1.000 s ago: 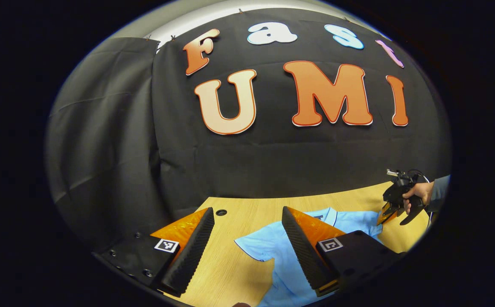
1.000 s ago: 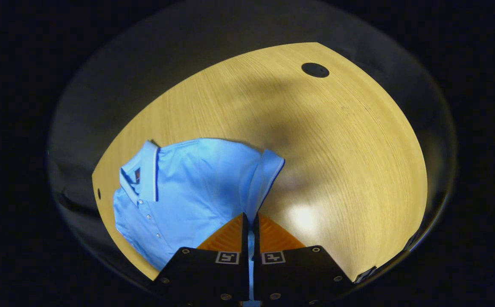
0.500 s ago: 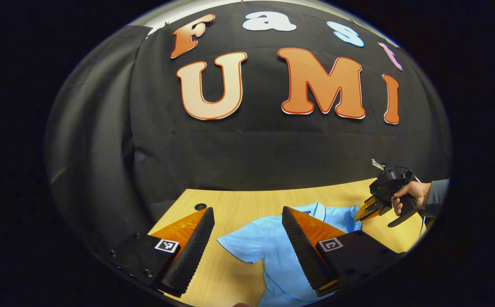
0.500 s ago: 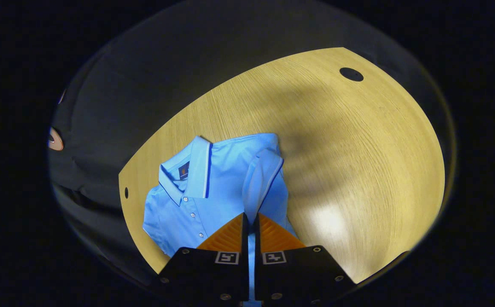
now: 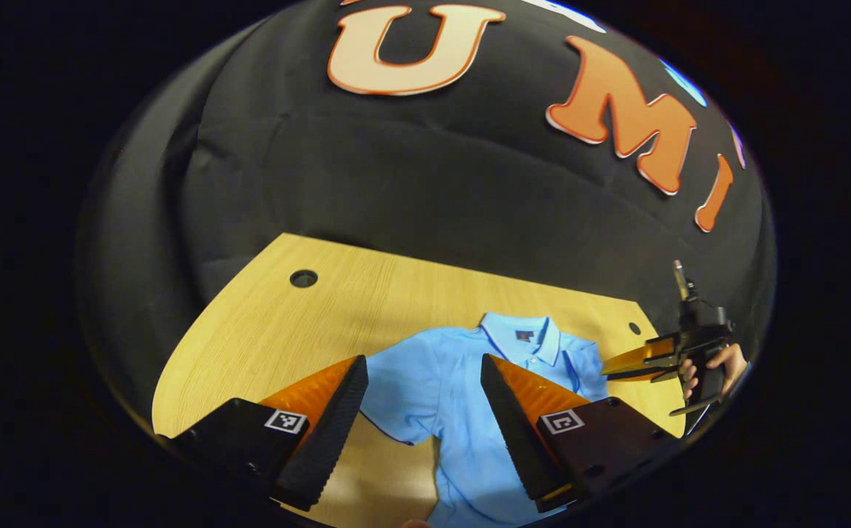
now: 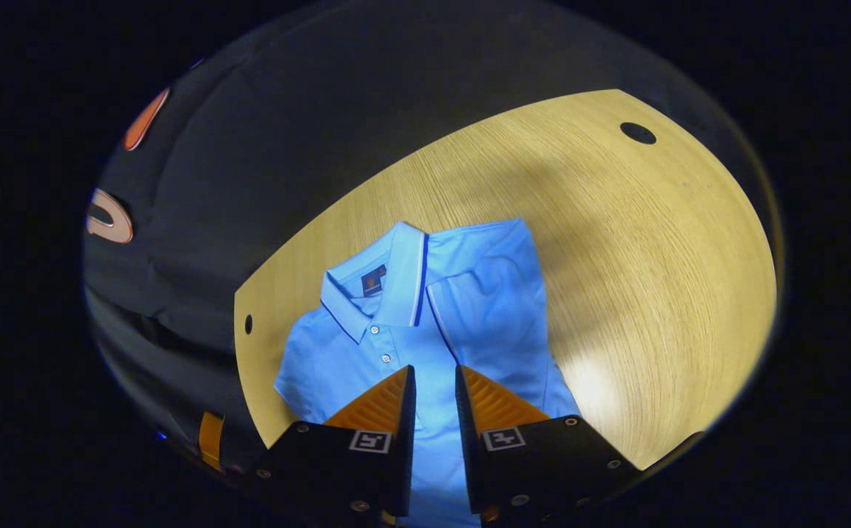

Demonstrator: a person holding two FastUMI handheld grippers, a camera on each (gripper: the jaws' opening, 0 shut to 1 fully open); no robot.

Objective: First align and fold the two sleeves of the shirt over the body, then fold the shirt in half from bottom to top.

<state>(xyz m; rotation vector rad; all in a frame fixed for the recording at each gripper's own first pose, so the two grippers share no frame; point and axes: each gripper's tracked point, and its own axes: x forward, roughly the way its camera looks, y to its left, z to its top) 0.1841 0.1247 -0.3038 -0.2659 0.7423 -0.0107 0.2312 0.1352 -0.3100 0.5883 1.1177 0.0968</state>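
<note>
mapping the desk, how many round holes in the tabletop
2. One round hole sits near the table's far left corner; another hole lies near the far right edge, beyond the shirt. Others may be hidden.

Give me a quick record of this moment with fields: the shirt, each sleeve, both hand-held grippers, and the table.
shirt: light blue polo shirt, lying flat, collar toward the booth wall
folded sleeve: one sleeve laid over the body
other sleeve: spread out on the table, not yet folded
left hand-held gripper: wide open, above the spread sleeve
right hand-held gripper: slightly open, over the shirt, nothing between its fingers
table: light wood, round cable holes
</note>
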